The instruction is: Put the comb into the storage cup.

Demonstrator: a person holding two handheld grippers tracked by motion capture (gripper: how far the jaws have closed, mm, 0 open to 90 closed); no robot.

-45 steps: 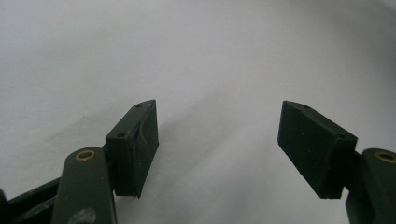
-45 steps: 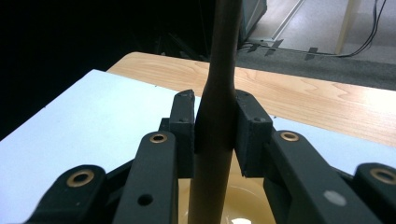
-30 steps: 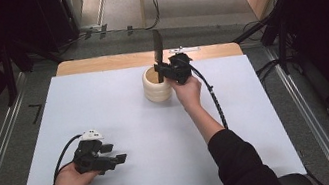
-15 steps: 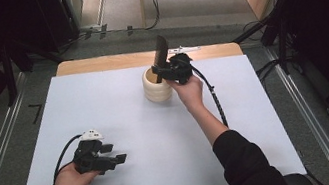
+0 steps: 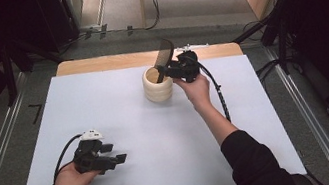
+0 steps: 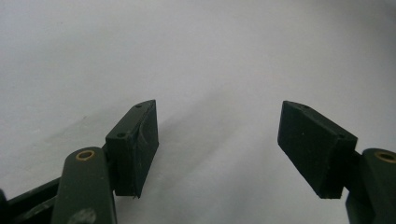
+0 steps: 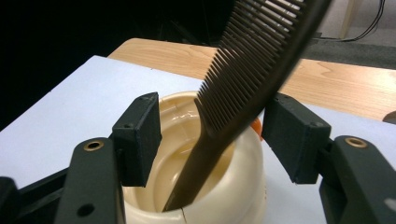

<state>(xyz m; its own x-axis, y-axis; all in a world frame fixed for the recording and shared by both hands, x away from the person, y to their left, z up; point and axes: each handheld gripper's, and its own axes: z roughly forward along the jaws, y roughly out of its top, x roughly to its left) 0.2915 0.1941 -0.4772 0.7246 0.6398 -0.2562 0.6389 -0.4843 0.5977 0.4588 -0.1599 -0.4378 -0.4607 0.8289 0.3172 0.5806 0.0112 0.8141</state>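
While no brand, label or writing can be read on anything, the layout is plain. At the left of the high view the left gripper [image 5: 112, 154] is rested low on the white table [image 5: 122, 125] in a hand [image 5: 68, 182], pointed across the tabletop, its jaws spread wide with nothing between them. Farther right, the cream cup [image 5: 158, 84] is seen near the table's far edge, with a dark comb [image 5: 163, 56] stood in it, handle down, leaning up and away. Just beside the cup the right gripper [image 5: 169, 70] is held level by an outstretched arm; its jaws have just been opening, and the comb passes between them, the pads set apart from it.
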